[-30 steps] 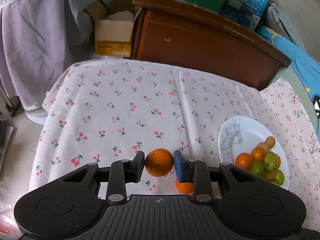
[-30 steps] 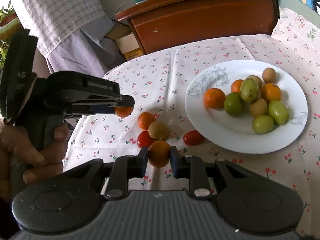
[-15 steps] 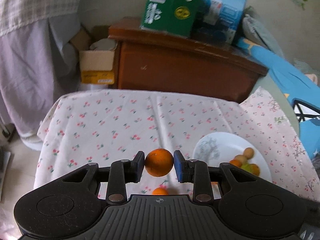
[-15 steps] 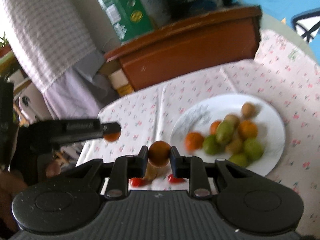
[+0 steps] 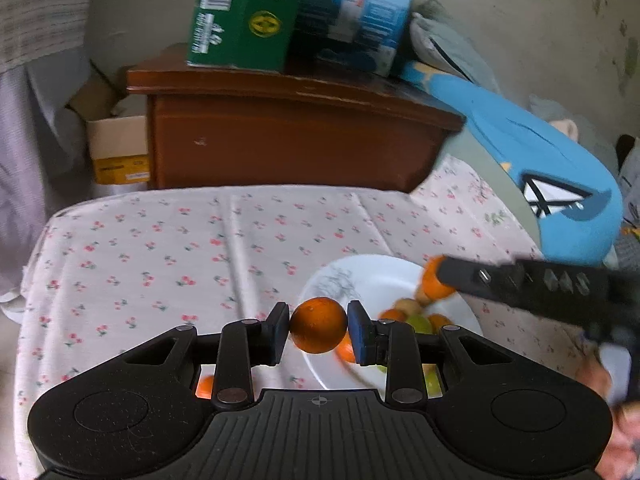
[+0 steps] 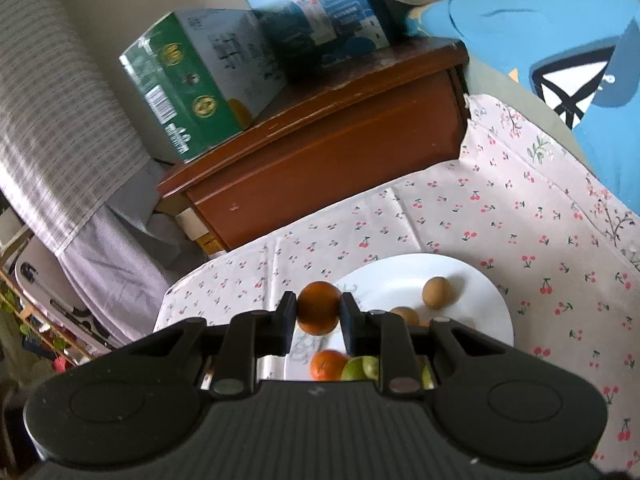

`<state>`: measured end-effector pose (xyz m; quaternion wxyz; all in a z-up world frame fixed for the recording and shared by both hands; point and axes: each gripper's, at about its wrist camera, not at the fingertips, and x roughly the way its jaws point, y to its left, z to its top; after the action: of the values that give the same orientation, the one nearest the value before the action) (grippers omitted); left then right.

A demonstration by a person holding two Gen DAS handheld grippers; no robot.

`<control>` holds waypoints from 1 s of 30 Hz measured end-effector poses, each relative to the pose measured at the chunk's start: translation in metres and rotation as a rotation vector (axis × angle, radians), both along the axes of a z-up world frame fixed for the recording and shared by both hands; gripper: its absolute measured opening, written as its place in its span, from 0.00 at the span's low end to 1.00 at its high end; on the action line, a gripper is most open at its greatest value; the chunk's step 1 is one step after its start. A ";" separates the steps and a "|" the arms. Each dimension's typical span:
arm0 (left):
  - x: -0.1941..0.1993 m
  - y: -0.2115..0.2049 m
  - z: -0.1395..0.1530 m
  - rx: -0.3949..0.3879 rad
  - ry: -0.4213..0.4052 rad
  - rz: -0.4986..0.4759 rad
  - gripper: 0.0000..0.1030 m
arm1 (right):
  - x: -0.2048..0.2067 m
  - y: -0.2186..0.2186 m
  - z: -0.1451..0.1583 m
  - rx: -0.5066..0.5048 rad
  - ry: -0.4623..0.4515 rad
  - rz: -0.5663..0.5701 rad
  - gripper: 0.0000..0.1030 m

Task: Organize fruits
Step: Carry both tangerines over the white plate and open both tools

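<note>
My left gripper (image 5: 319,326) is shut on an orange (image 5: 318,325) and holds it above the near-left rim of the white plate (image 5: 360,276). My right gripper (image 6: 319,314) is shut on another orange (image 6: 319,312) and holds it above the same plate (image 6: 480,300); in the left wrist view it reaches in from the right over the plate's far side (image 5: 438,282). The plate holds several fruits: oranges (image 6: 328,365), green ones (image 6: 362,367) and brown ones (image 6: 437,291). One small orange fruit (image 5: 206,386) lies on the cloth, partly hidden behind my left gripper.
The table has a white cherry-print cloth (image 5: 168,248). A brown wooden cabinet (image 5: 288,140) stands behind it with a green box (image 5: 244,12) and a blue box (image 5: 356,12) on top. A cardboard box (image 5: 116,148) sits at the left, a blue garment (image 5: 540,168) at the right.
Both grippers have risen from the cloth with their oranges and moved right, over the plate. The right gripper now shows in the left wrist view.
</note>
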<state>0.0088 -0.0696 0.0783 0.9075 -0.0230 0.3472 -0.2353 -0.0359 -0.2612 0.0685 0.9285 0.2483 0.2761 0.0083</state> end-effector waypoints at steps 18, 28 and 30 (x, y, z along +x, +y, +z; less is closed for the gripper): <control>0.002 -0.033 -0.036 0.036 0.081 -0.097 0.28 | 0.044 -0.014 -0.041 0.076 0.114 -0.001 0.23; 0.002 -0.029 -0.030 0.004 0.074 -0.076 0.49 | 0.045 -0.015 -0.043 0.101 0.109 -0.023 0.26; 0.000 -0.027 -0.026 0.003 0.055 -0.072 0.51 | 0.044 -0.015 -0.041 0.099 0.102 -0.022 0.26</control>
<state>0.0087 -0.0971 0.0528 0.8887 -0.0155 0.3728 -0.2664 0.0077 -0.2764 0.0278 0.8998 0.2970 0.3196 -0.0010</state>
